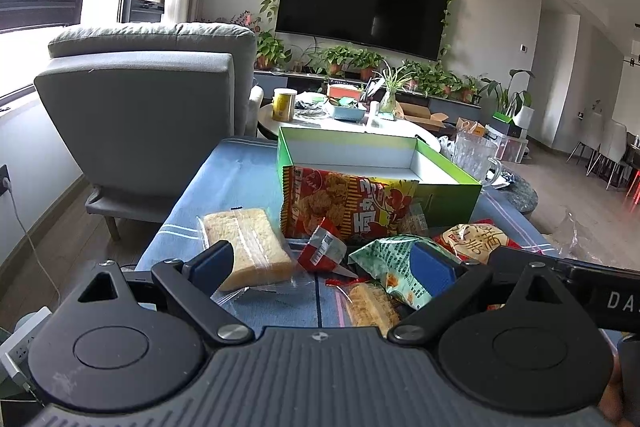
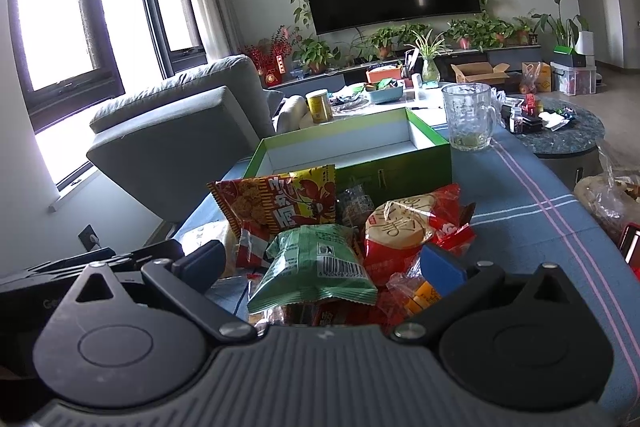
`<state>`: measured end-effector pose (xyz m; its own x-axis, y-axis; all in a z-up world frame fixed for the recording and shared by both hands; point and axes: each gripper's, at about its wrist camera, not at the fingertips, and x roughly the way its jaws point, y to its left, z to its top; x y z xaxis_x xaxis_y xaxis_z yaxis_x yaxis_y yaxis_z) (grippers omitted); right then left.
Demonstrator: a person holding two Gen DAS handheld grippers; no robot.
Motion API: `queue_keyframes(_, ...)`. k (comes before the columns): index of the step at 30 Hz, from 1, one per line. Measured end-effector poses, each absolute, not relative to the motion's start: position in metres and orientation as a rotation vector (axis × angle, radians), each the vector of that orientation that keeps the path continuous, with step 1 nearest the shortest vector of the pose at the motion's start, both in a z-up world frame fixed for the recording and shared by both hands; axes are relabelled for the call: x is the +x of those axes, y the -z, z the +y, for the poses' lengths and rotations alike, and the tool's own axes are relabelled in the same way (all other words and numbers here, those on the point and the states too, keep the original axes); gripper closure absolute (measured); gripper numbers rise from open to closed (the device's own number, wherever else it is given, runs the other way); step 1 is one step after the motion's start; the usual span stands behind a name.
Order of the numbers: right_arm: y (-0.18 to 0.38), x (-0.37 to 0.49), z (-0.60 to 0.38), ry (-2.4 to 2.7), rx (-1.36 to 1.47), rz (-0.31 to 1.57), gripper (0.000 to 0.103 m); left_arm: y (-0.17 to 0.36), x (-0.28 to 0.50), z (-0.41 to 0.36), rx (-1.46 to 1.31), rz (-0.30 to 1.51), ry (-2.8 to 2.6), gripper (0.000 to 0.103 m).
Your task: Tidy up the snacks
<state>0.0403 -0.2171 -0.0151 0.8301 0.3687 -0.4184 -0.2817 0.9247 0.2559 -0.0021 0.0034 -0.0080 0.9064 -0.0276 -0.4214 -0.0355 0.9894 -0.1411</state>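
Observation:
A pile of snack packets lies on the blue striped cloth [image 1: 240,183] in front of an open green box [image 1: 452,193] with a white inside, which also shows in the right wrist view [image 2: 400,167]. A red-yellow packet [image 1: 340,203] leans on the box. A clear-wrapped cake slice [image 1: 248,247], a small red packet [image 1: 322,251], a green packet [image 1: 388,263] and a red cracker packet [image 1: 472,237] lie nearer. My left gripper [image 1: 324,267] is open, low over the pile. My right gripper [image 2: 320,263] is open around the green packet [image 2: 316,267], beside the red cracker packet [image 2: 404,227].
A grey armchair [image 1: 140,115] stands left of the table. A glass mug [image 2: 468,119] stands right of the box. A white coffee table [image 1: 340,125] with a yellow can [image 1: 284,103] is behind. A round dark table [image 2: 568,135] and a plastic bag [image 2: 608,195] are at right.

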Motion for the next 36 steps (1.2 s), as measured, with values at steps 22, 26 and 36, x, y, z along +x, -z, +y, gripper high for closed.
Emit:
queue_keyframes(22,0.0180,0.0397,-0.2177,-0.354,0.194,0.492,0.003,0.0110,-0.0017,0.0025,-0.141,0.441,0.001,0.009)
queue_keyframes(26,0.0182,0.0397,-0.2176,-0.354,0.194,0.492,0.003,0.0110,-0.0016,0.0024,-0.141,0.441,0.001,0.009)
queue_keyframes(36,0.0182,0.0399,-0.2175,-0.354,0.194,0.492,0.003,0.0121,-0.0014,0.0022,-0.141,0.443,0.002,0.009)
